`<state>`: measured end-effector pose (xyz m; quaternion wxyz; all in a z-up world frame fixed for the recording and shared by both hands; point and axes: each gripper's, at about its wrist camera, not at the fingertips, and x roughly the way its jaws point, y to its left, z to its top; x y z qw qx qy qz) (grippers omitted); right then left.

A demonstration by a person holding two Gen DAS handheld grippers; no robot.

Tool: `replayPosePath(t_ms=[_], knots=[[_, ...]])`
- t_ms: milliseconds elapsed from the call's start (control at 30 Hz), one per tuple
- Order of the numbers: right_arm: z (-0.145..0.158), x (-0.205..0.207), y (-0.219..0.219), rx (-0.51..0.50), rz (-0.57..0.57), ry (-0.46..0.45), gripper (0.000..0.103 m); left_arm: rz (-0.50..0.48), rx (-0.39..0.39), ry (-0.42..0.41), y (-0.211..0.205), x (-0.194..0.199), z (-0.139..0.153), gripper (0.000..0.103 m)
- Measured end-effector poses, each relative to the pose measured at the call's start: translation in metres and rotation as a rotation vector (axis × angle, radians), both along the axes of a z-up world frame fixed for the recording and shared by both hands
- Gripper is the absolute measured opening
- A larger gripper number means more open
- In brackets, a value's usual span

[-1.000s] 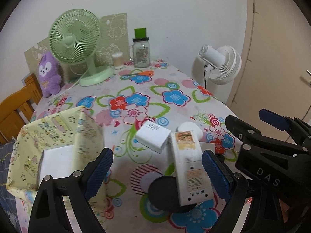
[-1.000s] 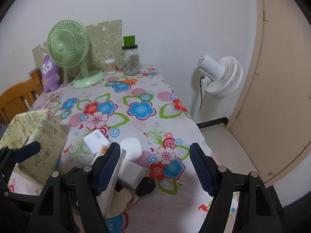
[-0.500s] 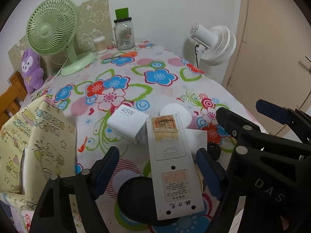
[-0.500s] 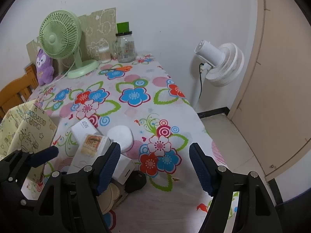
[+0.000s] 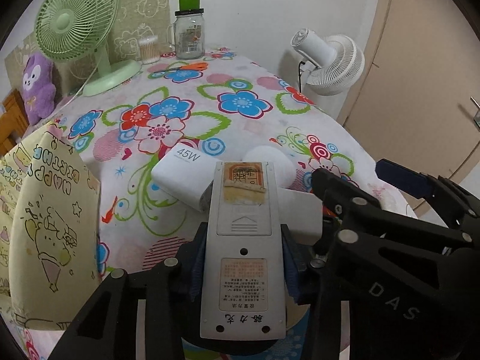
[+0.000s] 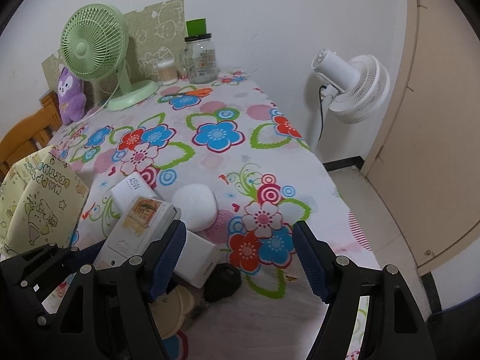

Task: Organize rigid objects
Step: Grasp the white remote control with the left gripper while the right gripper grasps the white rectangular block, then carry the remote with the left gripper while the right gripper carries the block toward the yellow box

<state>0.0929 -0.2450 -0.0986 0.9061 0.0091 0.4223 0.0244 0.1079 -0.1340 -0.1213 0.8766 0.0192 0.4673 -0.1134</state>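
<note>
My left gripper [image 5: 243, 261] is shut on a grey-white remote control [image 5: 243, 249] that lies back side up, its far end over a white 45W charger box [image 5: 183, 174]. The remote also shows in the right wrist view [image 6: 135, 228]. A white round puff-like object [image 6: 196, 207] and a white flat box [image 6: 198, 258] lie beside it. My right gripper [image 6: 240, 258] is open and empty, above the floral tablecloth [image 6: 216, 138] just right of the pile. A black lump [image 6: 223, 279] and tan discs [image 6: 177, 303] lie under it.
A yellow "Happy Birthday" paper bag [image 5: 45, 219] stands at the left. A green fan [image 5: 75, 27], a glass jar [image 5: 189, 36], cotton swabs [image 5: 148, 49], orange scissors [image 5: 186, 67] and a purple plush [image 5: 37, 87] are at the back. A white floor fan [image 6: 351, 87] stands past the table's right edge.
My left gripper has moved forward and closed on the remote, which was lying between its open jaws before. The right gripper stays open and has shifted only slightly.
</note>
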Motion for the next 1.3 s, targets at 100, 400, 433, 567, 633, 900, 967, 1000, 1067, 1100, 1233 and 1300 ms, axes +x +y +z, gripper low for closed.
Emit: replayPosePath(t_ms=[100, 400, 433, 567, 633, 900, 967, 1000, 1067, 1100, 1233, 1300], knots=[[-0.003, 0.003, 0.005, 0.006, 0.016, 0.01, 0.077, 0.002, 0.008, -0.016, 0.002, -0.001, 0.002, 0.045], [-0.012, 0.01, 0.021, 0.053, 0.055, 0.06, 0.077, 0.055, 0.042, -0.035, 0.023, 0.0, 0.001, 0.045], [-0.014, 0.011, 0.023, 0.049, 0.06, 0.067, 0.077, 0.055, 0.041, -0.033, 0.024, 0.0, -0.001, 0.045], [-0.019, 0.012, 0.028, 0.059, 0.057, 0.092, 0.077, 0.044, 0.056, -0.056, 0.023, -0.004, -0.002, 0.045], [-0.023, 0.015, 0.029, 0.076, 0.048, 0.116, 0.077, 0.042, 0.055, -0.061, 0.023, -0.004, -0.002, 0.045], [-0.033, 0.02, 0.036, 0.072, 0.011, 0.14, 0.074, 0.033, 0.042, -0.042, 0.025, -0.001, -0.01, 0.045], [-0.037, 0.02, 0.035, 0.095, 0.007, 0.154, 0.068, 0.034, 0.017, -0.026, 0.027, 0.0, -0.011, 0.044], [-0.036, 0.019, 0.036, 0.088, 0.0, 0.143, 0.063, 0.035, 0.012, -0.022, 0.028, 0.001, -0.011, 0.044], [-0.033, 0.02, 0.038, 0.041, -0.003, 0.123, 0.063, 0.036, 0.007, -0.021, 0.027, 0.001, -0.011, 0.044], [-0.032, 0.02, 0.038, 0.032, -0.007, 0.121, 0.062, 0.036, 0.006, -0.021, 0.027, 0.001, -0.011, 0.044], [-0.03, 0.018, 0.035, 0.036, -0.015, 0.111, 0.062, 0.035, -0.011, -0.017, 0.027, 0.001, -0.01, 0.044], [-0.027, 0.017, 0.033, 0.034, -0.018, 0.102, 0.057, 0.034, -0.01, -0.028, 0.026, 0.0, -0.007, 0.044]])
